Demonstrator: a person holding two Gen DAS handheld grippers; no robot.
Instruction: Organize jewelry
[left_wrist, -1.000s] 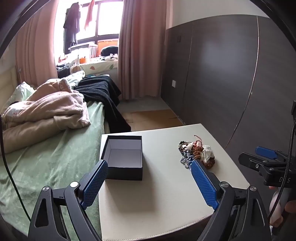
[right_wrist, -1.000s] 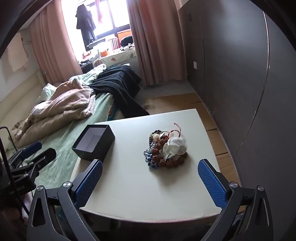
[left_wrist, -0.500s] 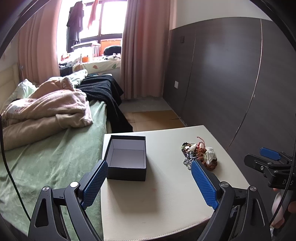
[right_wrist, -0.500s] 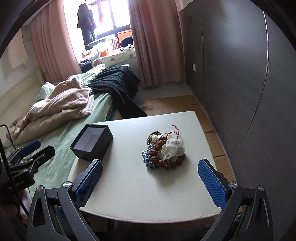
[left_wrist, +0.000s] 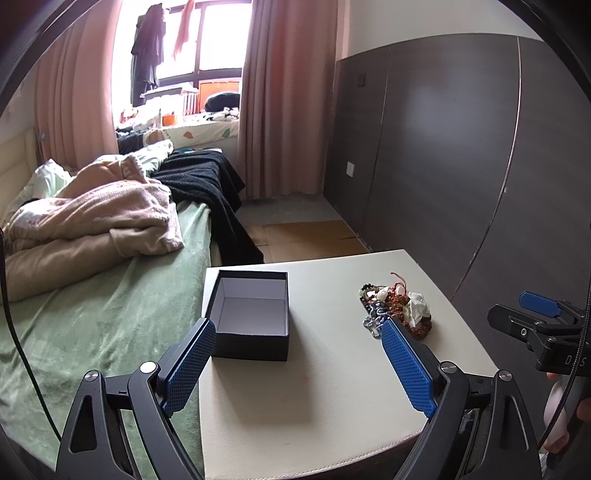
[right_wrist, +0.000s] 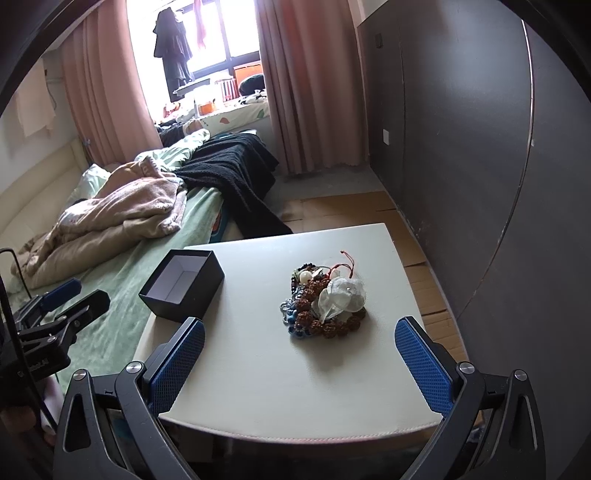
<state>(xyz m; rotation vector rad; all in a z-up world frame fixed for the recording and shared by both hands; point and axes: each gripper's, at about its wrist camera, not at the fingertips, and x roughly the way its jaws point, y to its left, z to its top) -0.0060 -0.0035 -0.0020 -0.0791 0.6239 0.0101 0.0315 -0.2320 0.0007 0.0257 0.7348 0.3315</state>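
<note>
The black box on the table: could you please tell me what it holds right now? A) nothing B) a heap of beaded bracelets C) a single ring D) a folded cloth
A: the black box stands open with a bare pale floor, while the pile of jewelry lies apart from it on the table.

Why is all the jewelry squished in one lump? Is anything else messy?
The jewelry pile sits tangled in one heap on the table, beads and a red cord mixed together, beside the open black box, which is empty. Nothing looks spilled or broken; it just has not been sorted yet.
</note>
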